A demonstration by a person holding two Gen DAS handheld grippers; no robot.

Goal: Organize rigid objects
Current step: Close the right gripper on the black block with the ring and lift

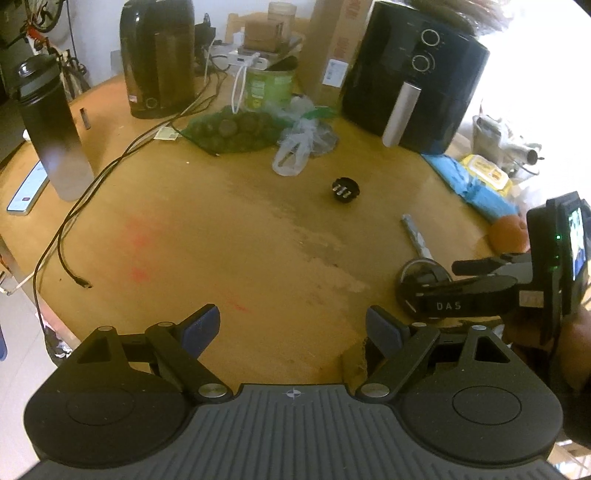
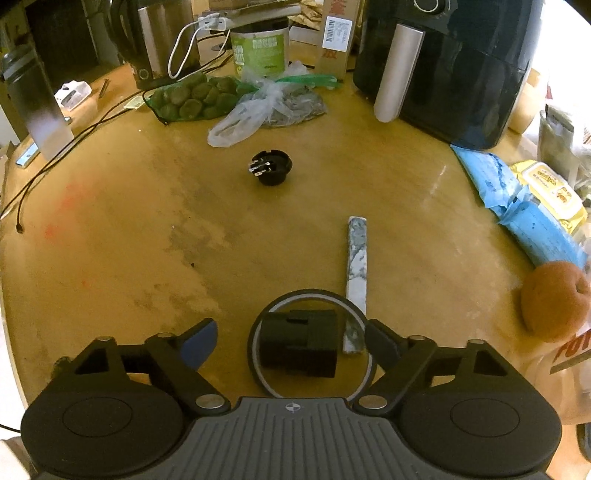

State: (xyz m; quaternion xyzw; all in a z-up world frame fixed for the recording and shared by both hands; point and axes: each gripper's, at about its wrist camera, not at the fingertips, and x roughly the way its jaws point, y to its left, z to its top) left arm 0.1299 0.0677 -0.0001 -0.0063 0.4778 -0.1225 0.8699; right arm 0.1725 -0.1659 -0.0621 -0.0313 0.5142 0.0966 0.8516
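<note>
Black block [image 2: 299,343] found inside ring [image 2: 258,332]; round plug [image 2: 270,168], marbled bar [image 2: 357,266] left loose on counter [image 2: 147,258]; both fingers spread, nothing grasped.

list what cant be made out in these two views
- Ring, left wrist view: near half hidden by the right tongs.
- Marbled bar, right wrist view: near end sits behind the ring.
- Tall box label, right wrist view: print too small.
</note>
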